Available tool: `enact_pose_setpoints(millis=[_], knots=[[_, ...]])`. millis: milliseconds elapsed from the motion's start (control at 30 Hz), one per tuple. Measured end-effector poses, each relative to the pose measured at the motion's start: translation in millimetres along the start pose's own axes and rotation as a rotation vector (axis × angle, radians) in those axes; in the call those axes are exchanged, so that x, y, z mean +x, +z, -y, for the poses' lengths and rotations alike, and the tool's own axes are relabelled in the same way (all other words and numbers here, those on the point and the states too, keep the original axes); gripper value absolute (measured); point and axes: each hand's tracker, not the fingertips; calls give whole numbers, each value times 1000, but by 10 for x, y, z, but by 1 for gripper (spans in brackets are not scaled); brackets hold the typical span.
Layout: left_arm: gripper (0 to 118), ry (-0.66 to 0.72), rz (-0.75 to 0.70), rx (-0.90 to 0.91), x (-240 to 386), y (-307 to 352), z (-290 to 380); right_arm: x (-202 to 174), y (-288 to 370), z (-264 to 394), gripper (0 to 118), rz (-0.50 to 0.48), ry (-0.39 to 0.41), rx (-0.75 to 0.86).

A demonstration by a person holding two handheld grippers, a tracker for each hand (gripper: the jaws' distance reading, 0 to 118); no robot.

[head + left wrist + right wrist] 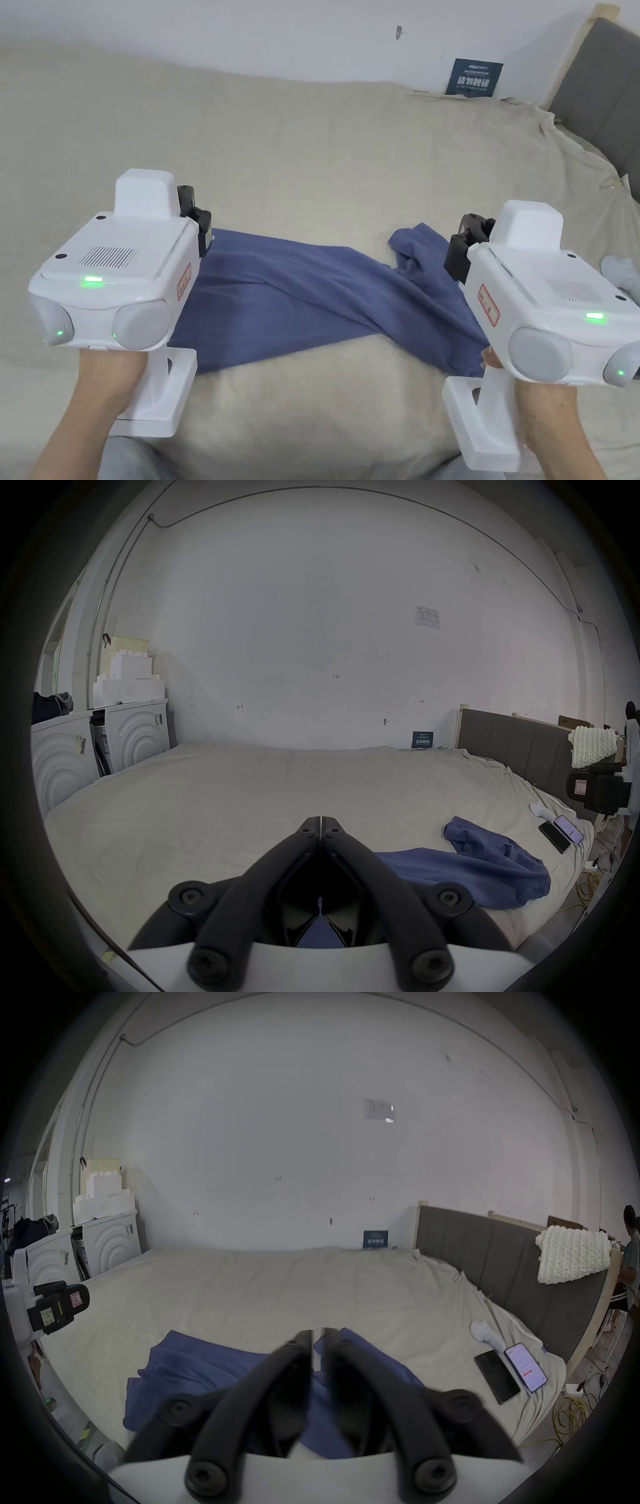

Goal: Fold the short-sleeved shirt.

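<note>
A blue short-sleeved shirt lies crumpled and stretched sideways on the beige bed sheet. My left gripper hovers over the shirt's left end. In its own view the left gripper has its jaws pressed together with nothing between the tips, and the shirt lies to its right. My right gripper hangs over the bunched right end. In the right gripper view the right gripper is blurred, its jaws a narrow gap apart above the shirt.
Two phones and a white device lie near the bed's right edge. A grey headboard with a white knit blanket stands on the right. A blue card leans on the wall. White cabinets are at the left.
</note>
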Motion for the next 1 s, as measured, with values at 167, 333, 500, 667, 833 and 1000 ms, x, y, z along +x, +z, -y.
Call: enact_pose_setpoints(millis=[167, 333, 500, 667, 833, 1000], knots=[[0, 5, 4, 5, -4, -33, -29, 190, -348, -184, 97, -30, -29, -153], [0, 10, 11, 2, 2, -115, -46, 382, -880, -495, 98, -34, -10, -285], [0, 9, 16, -7, 26, -216, -50, 544, -1612, -562, 98, 55, 104, -519], [0, 9, 10, -30, 31, -414, -5, 834, -2252, -272, 98, 78, 69, -747], [0, 15, -3, -62, 70, -619, 64, 1135, -2752, 195, 97, 105, 8, -888], [0, 28, -16, -88, 78, -847, 139, 1331, -3033, 529, 83, 135, -36, -931]])
